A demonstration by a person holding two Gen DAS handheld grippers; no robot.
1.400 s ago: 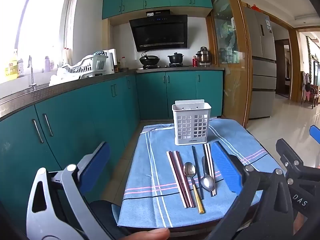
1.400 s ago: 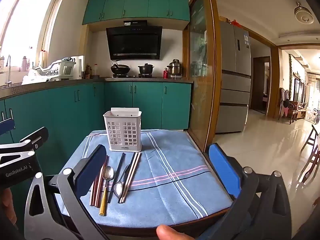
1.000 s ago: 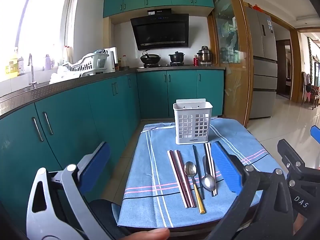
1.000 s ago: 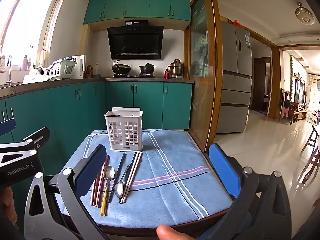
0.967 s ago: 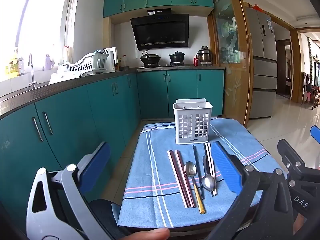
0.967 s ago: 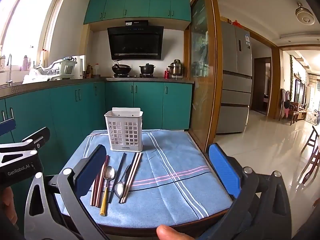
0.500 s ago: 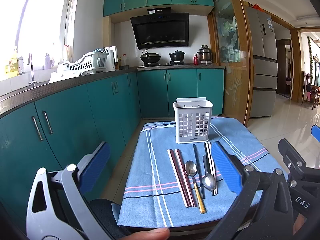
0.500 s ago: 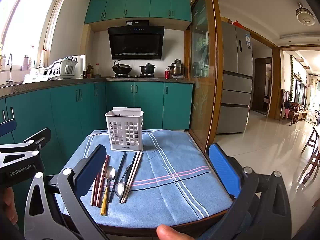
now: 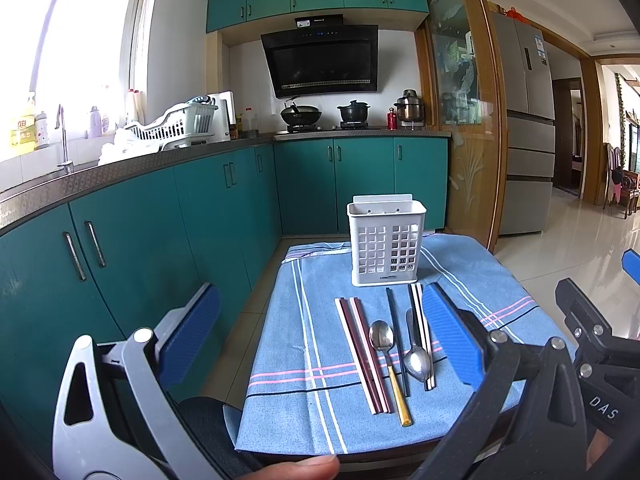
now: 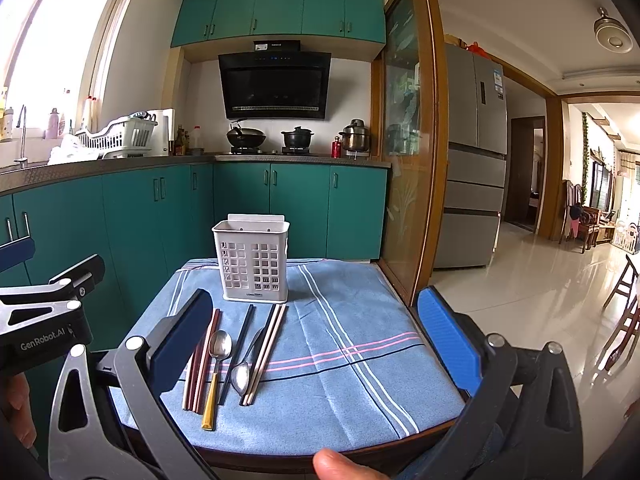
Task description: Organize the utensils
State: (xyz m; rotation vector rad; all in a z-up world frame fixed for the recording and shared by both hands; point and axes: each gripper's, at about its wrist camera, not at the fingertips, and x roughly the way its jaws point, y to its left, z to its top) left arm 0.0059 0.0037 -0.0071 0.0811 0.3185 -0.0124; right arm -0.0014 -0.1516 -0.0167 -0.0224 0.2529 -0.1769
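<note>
A white perforated utensil holder (image 9: pixel 385 240) stands upright at the far end of a blue striped cloth (image 9: pixel 304 360); it also shows in the right wrist view (image 10: pixel 253 264). In front of it lie brown and pink chopsticks (image 9: pixel 362 352), a gold-handled spoon (image 9: pixel 388 364), a black chopstick (image 9: pixel 396 328), a silver spoon (image 9: pixel 416 356) and a light chopstick pair (image 9: pixel 421 320). The same utensils show in the right wrist view (image 10: pixel 218 360). My left gripper (image 9: pixel 320 336) is open, held back above the near edge. My right gripper (image 10: pixel 316 340) is open and empty, also near the front edge.
Teal cabinets (image 9: pixel 132 240) and a counter with a dish rack (image 9: pixel 176 124) run along the left. A stove with pots (image 9: pixel 324 114) is at the back. A glass partition (image 10: pixel 408 184) and a fridge (image 10: pixel 474 192) stand to the right.
Both grippers have drifted slightly; the holder and utensils have not moved. Both stay open.
</note>
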